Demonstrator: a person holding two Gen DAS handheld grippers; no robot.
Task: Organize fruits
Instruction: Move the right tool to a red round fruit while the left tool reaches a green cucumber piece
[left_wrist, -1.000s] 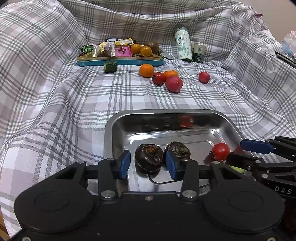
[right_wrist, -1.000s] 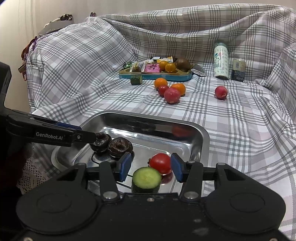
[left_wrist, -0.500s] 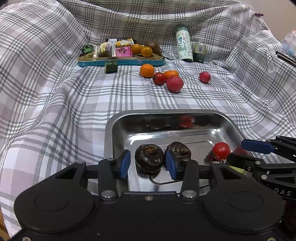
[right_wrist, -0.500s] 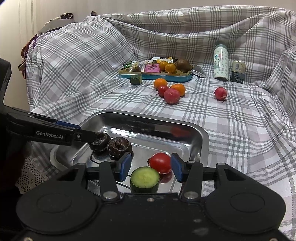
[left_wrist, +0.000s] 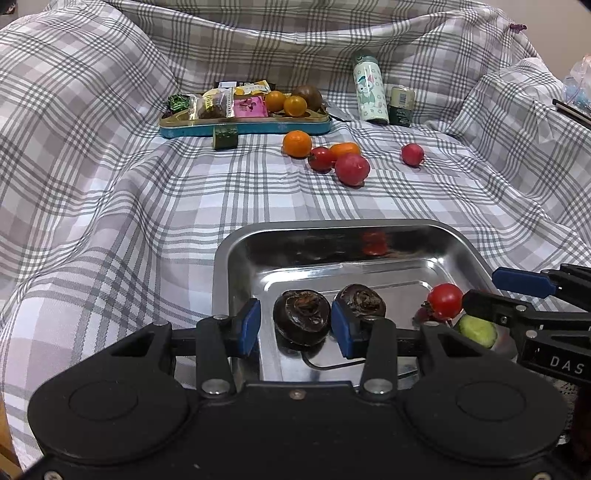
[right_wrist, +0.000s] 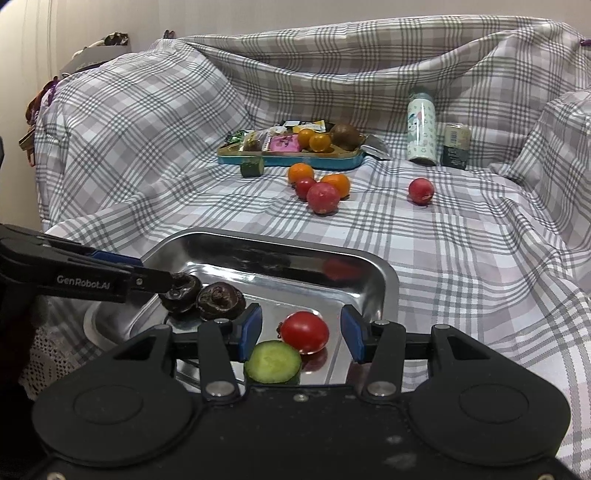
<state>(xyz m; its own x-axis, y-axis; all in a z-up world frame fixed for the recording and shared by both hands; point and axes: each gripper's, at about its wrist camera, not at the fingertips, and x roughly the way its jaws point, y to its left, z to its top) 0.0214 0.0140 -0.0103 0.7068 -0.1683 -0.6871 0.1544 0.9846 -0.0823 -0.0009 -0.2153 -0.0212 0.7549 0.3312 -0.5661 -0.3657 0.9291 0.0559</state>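
1. My left gripper (left_wrist: 294, 322) sits low over the shiny steel tray (left_wrist: 236, 254), jaws parted around the nearer dark wrinkled round fruit (left_wrist: 301, 316). There's a clear gap on its left side; on the right I can't tell whether the pad touches it.
2. The second dark wrinkled fruit (left_wrist: 361, 301) lies just beside it in the tray, partly behind my right-hand pad.
3. My right gripper (right_wrist: 301, 332) is also spread wide, gripping nothing. The small red cherry tomato (right_wrist: 305, 331) and the green cucumber slice (right_wrist: 272, 362) lie on the tray floor between its fingers.
4. Handling, as I judge it: the dark fruits look light, firm and rough-skinned, so a hold across the widest middle should do.
5. The tomato looks smooth, thin-skinned and apt to roll on polished steel; I'd close gently on its equator.
6. The cucumber slice looks wet-faced and slippery; I'd pinch the rind edges, not the cut faces.
7. Beyond the tray, on the checked grey cloth (right_wrist: 461, 258), loose oranges (right_wrist: 301, 172) and red fruits (right_wrist: 323, 197) wait near the blue snack tin (right_wrist: 288, 160).
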